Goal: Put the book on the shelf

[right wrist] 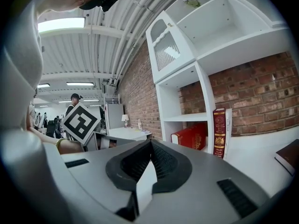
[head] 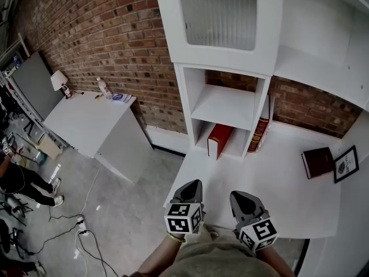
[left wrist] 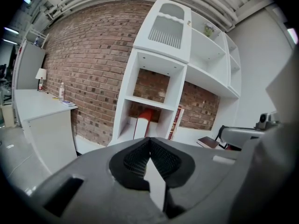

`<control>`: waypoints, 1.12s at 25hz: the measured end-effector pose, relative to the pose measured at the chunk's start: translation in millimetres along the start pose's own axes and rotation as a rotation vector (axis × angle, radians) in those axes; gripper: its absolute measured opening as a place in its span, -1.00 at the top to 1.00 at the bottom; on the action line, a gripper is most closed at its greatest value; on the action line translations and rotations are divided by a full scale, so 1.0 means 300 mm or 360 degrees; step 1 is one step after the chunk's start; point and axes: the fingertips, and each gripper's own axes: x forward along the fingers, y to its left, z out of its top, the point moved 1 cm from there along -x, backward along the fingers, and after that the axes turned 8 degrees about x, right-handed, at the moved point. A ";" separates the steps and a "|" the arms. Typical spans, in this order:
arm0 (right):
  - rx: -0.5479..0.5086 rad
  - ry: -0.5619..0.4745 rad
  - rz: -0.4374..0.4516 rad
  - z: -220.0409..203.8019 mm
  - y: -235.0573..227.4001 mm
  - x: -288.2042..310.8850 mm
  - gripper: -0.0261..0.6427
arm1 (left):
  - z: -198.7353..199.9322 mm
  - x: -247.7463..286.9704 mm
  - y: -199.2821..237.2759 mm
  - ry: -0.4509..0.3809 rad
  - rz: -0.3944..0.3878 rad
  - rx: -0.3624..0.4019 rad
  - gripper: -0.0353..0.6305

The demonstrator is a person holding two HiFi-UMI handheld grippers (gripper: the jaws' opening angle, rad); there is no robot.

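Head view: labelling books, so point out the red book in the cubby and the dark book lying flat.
red book (head: 221,136), head view, on its red upper face
dark book (head: 316,161), head view, middle of its cover

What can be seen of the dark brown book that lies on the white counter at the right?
The dark brown hardcover book is closed and lies flat, cover up, on the white counter, to the right of the shelf unit. Its cover looks plain and matte, with no print that can be read. It sits slightly turned against the counter's edge. Close at its right is a black-framed picture; whether the two touch cannot be told. Otherwise only the counter touches it.
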 end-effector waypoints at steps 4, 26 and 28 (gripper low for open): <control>0.0008 0.0006 0.0031 -0.010 0.019 0.005 0.90 | -0.021 -0.048 0.018 -0.0008 0.0020 -0.0052 0.87; -0.0023 0.0008 0.0071 -0.030 0.067 0.003 0.90 | -0.022 -0.144 0.025 -0.0074 -0.0015 -0.0103 0.87; -0.0029 0.0007 0.0079 -0.032 0.068 0.004 0.90 | -0.024 -0.143 0.019 -0.0074 -0.0024 -0.0100 0.87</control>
